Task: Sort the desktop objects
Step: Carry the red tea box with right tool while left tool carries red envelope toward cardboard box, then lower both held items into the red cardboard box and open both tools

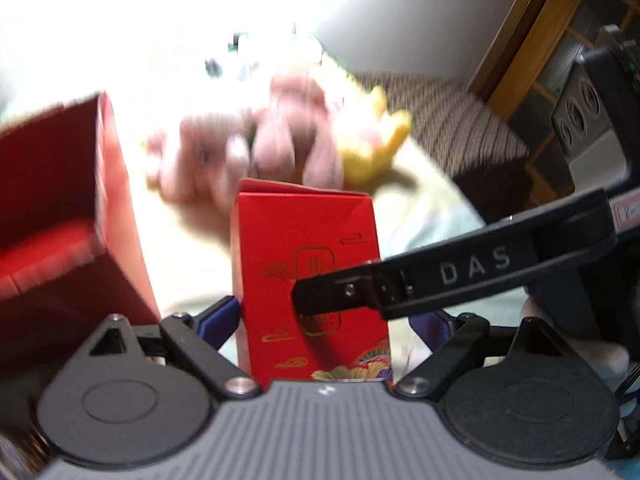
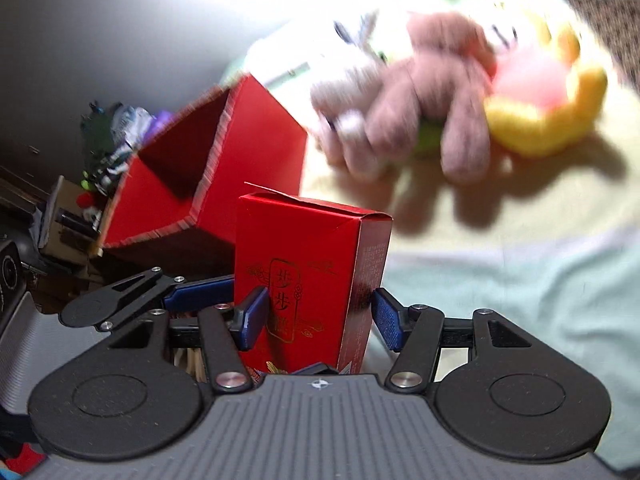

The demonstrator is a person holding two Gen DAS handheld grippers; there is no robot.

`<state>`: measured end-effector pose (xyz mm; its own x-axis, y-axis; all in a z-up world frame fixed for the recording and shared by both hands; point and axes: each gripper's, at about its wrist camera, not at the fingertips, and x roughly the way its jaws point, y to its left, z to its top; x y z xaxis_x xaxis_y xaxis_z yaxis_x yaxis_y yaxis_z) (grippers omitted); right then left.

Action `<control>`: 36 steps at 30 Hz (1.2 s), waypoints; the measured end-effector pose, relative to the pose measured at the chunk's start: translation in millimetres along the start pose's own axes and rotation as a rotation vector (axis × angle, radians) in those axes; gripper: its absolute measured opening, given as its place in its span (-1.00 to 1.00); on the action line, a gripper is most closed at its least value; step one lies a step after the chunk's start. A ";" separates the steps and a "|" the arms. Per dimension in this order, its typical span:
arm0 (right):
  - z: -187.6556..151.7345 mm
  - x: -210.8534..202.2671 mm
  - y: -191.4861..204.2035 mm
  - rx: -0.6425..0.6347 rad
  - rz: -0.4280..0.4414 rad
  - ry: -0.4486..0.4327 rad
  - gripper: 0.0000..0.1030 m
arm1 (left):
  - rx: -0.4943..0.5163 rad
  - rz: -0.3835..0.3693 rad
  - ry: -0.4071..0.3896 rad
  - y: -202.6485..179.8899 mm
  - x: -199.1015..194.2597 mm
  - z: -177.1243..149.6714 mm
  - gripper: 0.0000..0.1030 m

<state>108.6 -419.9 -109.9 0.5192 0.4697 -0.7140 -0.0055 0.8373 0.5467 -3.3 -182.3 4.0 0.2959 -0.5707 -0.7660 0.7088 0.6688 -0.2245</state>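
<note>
Both grippers were on the same tall red carton [image 2: 308,280]: left gripper [image 1: 320,312] jaws clamped on its sides, right gripper [image 2: 316,316] jaws narrow, touching only its left face. An open red box [image 2: 208,168] sat far left, blurry plush toys [image 2: 440,112] beyond.

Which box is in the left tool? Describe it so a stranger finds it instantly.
Over the pale cloth, before the plush toys, are two red boxes. It is the small closed carton in the left tool: gold characters on its face, unlike the bigger, plain, open box.
</note>
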 end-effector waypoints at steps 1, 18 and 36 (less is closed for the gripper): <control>7.7 -6.2 5.0 -0.021 0.009 -0.029 0.17 | 0.013 0.009 -0.033 1.0 -8.3 8.6 0.74; 126.2 123.8 150.2 -0.284 0.044 0.081 0.18 | -0.128 0.182 -0.052 175.1 -46.3 74.1 0.74; 133.1 213.5 180.0 -0.411 -0.316 0.350 0.11 | -0.188 -0.009 0.231 248.9 34.1 51.1 0.59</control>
<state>332.3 -206.2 -105.7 0.2392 0.1870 -0.9528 -0.2622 0.9573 0.1220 215.9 -59.6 -47.2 0.1212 -0.4683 -0.8752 0.5730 0.7530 -0.3236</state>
